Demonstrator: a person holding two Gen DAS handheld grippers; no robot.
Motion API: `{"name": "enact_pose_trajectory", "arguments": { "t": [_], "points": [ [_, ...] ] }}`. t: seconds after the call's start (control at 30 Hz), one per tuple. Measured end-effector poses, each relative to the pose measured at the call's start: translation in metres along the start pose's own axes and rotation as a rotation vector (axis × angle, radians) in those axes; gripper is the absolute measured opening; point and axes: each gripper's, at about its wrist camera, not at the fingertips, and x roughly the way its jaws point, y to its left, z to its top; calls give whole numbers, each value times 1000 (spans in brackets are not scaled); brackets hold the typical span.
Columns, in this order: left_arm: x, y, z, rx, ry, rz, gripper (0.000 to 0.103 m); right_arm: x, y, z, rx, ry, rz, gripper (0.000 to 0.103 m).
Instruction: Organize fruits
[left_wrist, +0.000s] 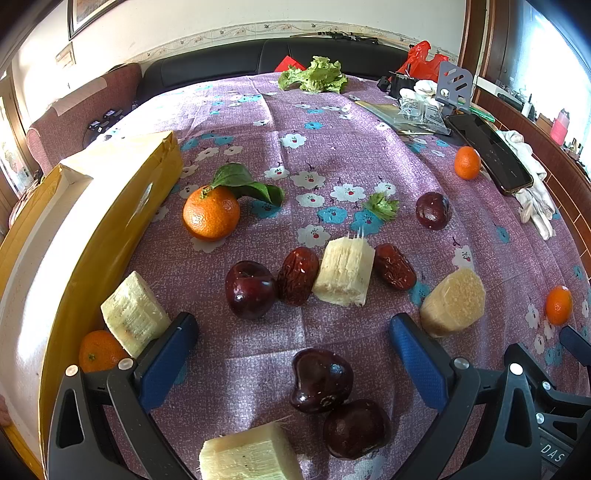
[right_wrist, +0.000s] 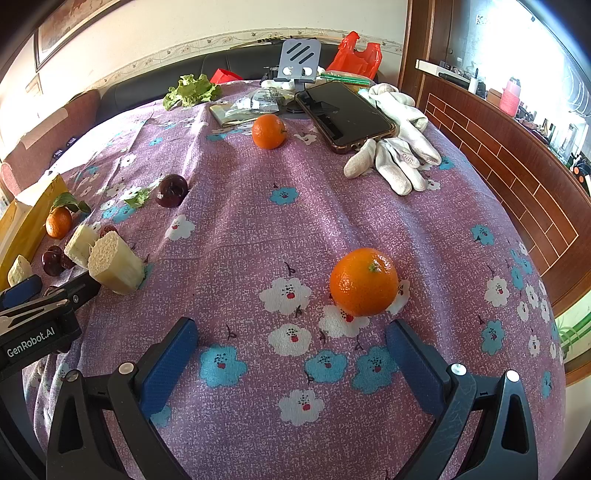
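Note:
My left gripper (left_wrist: 293, 332) is open and empty, low over the purple flowered cloth (left_wrist: 332, 155). Between and just behind its fingers lie two dark cherries (left_wrist: 320, 380) and a sugarcane piece (left_wrist: 249, 456). Ahead lie another cherry (left_wrist: 250, 290), two red dates (left_wrist: 298, 275), a sugarcane piece (left_wrist: 345, 271) and a leafy mandarin (left_wrist: 211, 213). More sugarcane lies at the left (left_wrist: 133, 314) and right (left_wrist: 453, 302). My right gripper (right_wrist: 291, 334) is open and empty, with a mandarin (right_wrist: 364, 282) just ahead of its right finger. A second mandarin (right_wrist: 269, 131) lies farther back.
A yellow cardboard box (left_wrist: 110, 206) stands along the left. A phone (right_wrist: 343, 116), white gloves (right_wrist: 399, 147), a phone stand (right_wrist: 298, 61), packets and lettuce (right_wrist: 192, 90) lie at the far side. The left gripper shows in the right wrist view (right_wrist: 37, 306). A wooden cabinet is to the right.

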Motion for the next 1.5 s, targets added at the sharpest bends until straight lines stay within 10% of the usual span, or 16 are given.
{"name": "enact_pose_trajectory", "arguments": {
  "t": [1.5],
  "points": [
    [-3, 3, 0, 72, 61, -48, 103, 0, 0, 0, -1, 0, 1, 103]
  ]
}}
